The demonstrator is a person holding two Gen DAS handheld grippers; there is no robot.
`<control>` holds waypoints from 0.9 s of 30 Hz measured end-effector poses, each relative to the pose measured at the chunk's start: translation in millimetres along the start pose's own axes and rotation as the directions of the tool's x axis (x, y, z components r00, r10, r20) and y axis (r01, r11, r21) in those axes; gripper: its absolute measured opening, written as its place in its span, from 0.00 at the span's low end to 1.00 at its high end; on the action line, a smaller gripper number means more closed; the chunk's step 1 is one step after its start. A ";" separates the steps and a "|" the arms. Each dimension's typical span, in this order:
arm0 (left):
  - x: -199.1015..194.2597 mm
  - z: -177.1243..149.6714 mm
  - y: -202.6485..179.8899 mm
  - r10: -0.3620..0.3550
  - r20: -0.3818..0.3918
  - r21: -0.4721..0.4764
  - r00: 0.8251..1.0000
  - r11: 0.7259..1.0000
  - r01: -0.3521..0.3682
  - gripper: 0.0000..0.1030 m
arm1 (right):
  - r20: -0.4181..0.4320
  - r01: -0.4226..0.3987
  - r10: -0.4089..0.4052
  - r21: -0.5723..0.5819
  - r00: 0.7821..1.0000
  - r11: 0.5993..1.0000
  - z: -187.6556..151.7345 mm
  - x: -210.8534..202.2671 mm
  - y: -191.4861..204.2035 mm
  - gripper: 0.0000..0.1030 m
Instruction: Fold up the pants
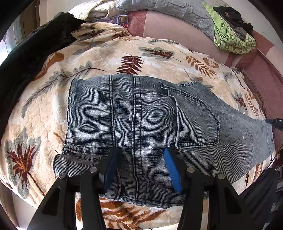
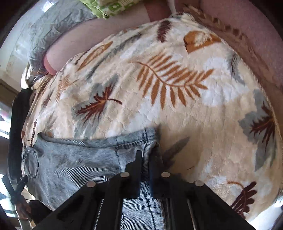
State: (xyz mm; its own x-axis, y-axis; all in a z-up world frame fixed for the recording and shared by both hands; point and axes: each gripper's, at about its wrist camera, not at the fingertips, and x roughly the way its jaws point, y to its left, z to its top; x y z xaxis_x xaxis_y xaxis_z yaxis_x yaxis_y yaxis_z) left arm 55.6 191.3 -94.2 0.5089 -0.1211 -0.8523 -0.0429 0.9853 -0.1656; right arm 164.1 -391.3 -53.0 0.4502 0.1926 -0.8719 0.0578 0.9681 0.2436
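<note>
Risk: faded blue denim pants (image 1: 141, 123) bunching at 3 o'clock | right gripper (image 2: 146, 157) clamps hem | left gripper (image 1: 139, 154) released, hovering

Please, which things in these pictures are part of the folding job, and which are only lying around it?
Part of the job:
- jeans, spread on the leaf-print blanket
- left gripper, open above the jeans
- right gripper, shut on the jeans' edge

Only lying about:
- black garment
- green patterned cloth
- grey pillow
</note>
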 end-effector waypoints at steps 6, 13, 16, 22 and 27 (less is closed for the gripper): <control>1.8 2.1 -4.5 0.021 0.003 0.025 1.000 0.999 -0.022 0.53 | -0.023 0.119 -0.121 -0.073 0.992 0.990 -3.3 33.1 3.8 0.10; 1.6 2.2 -3.9 0.022 0.007 0.021 1.000 1.000 -0.022 0.54 | 0.140 0.075 -0.077 0.020 0.987 0.997 -31.8 -30.0 -2.4 0.46; 2.5 2.9 -5.7 0.031 0.010 0.018 0.999 0.999 -0.031 0.56 | 0.132 -0.091 0.089 0.012 0.987 0.996 -57.3 -62.5 7.8 0.61; 3.6 3.1 -7.9 0.041 0.010 0.018 0.999 0.999 -0.041 0.57 | -0.119 -0.247 0.268 0.165 0.956 0.955 -109.1 -5.1 -6.3 0.62; 0.9 1.6 -5.9 0.028 0.019 0.009 0.999 1.000 -0.028 0.57 | 0.102 -0.457 0.453 0.362 0.886 0.812 -117.5 -33.7 -41.2 0.59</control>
State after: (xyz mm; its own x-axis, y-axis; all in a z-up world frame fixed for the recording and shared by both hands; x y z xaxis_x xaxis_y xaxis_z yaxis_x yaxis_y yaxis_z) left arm 57.7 185.6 -93.1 0.5241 -0.0913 -0.8468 -0.0496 0.9893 -0.1374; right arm 41.9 -418.9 -83.5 0.5161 0.5925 -0.6185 0.1640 0.6404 0.7503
